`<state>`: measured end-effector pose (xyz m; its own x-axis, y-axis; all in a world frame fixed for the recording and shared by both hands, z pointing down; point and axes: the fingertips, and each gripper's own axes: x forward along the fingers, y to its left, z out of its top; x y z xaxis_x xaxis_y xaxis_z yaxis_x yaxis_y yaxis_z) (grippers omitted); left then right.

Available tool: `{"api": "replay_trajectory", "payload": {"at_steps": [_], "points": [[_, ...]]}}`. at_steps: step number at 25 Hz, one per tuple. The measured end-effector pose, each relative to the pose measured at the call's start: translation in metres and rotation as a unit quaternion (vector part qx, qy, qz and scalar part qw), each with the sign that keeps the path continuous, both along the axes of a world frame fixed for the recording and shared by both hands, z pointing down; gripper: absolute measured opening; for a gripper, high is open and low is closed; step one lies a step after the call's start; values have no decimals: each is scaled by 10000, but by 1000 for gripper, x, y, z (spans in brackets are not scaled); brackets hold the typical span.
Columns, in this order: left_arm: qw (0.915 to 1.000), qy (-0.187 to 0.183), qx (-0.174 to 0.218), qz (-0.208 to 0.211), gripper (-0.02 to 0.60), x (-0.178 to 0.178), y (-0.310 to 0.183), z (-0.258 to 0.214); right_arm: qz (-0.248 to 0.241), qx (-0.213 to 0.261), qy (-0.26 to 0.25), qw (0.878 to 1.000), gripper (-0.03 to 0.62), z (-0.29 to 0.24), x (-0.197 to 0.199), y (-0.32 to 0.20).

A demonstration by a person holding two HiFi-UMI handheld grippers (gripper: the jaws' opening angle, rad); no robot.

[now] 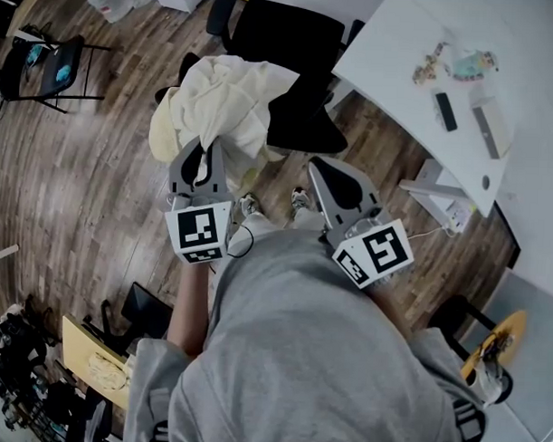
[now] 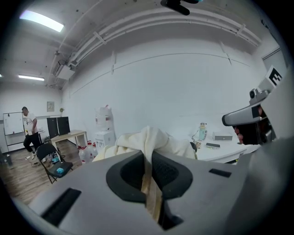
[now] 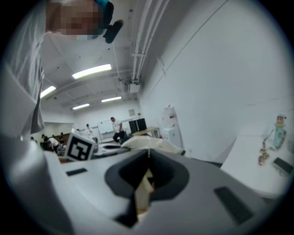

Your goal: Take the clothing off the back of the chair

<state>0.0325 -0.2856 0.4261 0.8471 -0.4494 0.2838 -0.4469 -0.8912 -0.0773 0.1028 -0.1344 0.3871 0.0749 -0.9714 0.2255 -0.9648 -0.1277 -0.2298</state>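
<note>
Head view: cream clothing (image 1: pixel 228 101) on the chair (image 1: pixel 283 35) back

The clothing is heaped over the black chair. The left gripper (image 1: pixel 205 150) is clamped on a fold; the right gripper (image 1: pixel 317 163) is closed too, seemingly pinching a cream edge.

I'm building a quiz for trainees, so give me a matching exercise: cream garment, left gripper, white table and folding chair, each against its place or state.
1 cream garment
2 left gripper
3 white table
4 folding chair

a upper right in the head view
b far left on the wood floor
c draped on the black office chair
d shut on cloth

Pairs: 1-c, 2-d, 3-a, 4-b
</note>
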Motion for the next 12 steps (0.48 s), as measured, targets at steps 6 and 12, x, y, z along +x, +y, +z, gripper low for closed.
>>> {"api": "replay_trajectory", "payload": {"at_steps": [6, 12], "points": [[9997, 105, 156, -184, 46, 1, 1, -16, -122, 107, -4, 9999, 34, -2, 8, 7], [9988, 191, 317, -335, 47, 0, 3, -30, -244, 187, 2, 9995, 34, -6, 11, 10]]}}
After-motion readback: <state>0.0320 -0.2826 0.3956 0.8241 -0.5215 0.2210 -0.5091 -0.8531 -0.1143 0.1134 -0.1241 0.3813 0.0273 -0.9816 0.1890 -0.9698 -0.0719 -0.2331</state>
